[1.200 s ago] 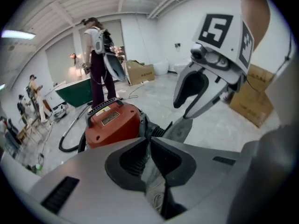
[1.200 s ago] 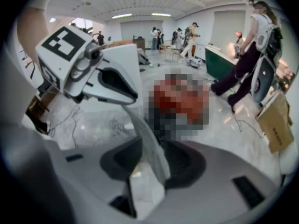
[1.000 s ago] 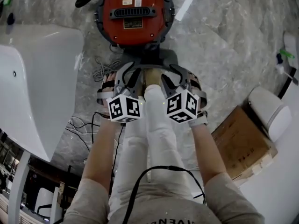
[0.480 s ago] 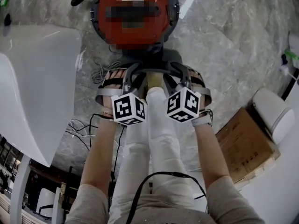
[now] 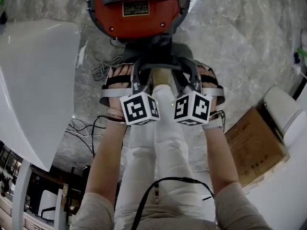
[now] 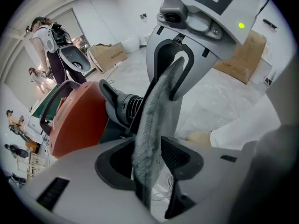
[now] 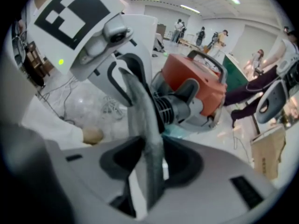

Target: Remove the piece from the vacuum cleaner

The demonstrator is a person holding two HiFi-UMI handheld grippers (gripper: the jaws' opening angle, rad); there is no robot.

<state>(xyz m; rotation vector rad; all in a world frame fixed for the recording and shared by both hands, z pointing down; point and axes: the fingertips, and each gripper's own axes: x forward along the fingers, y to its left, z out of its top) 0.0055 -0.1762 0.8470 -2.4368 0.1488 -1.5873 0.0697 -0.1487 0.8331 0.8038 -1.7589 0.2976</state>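
Note:
The red vacuum cleaner (image 5: 136, 8) stands on the floor ahead of me, also seen as a red body (image 6: 77, 118) (image 7: 196, 85). Its dark grey front piece (image 5: 153, 54) ends in a ribbed hose socket (image 6: 131, 108) (image 7: 170, 108). My left gripper (image 5: 136, 73) and right gripper (image 5: 189, 73) hang side by side just above that piece, pointing steeply down. A thin grey fuzzy strip (image 6: 154, 125) (image 7: 145, 125) stands between the jaws of both the left gripper (image 6: 149, 164) and the right gripper (image 7: 149, 164); I see no pad pressing on it. The left jaws have just been opening; the right have just closed a little.
A large white curved body (image 5: 33, 80) fills the left. Loose cables (image 5: 98, 66) lie beside the vacuum. A cardboard box (image 5: 254, 145) and a white rounded object (image 5: 283, 114) sit at the right. My foot (image 5: 160, 75) is between the grippers. People stand far behind.
Both grippers have sunk towards the vacuum's near end and their marker cubes have rolled a little. The vacuum sits higher in the head view now.

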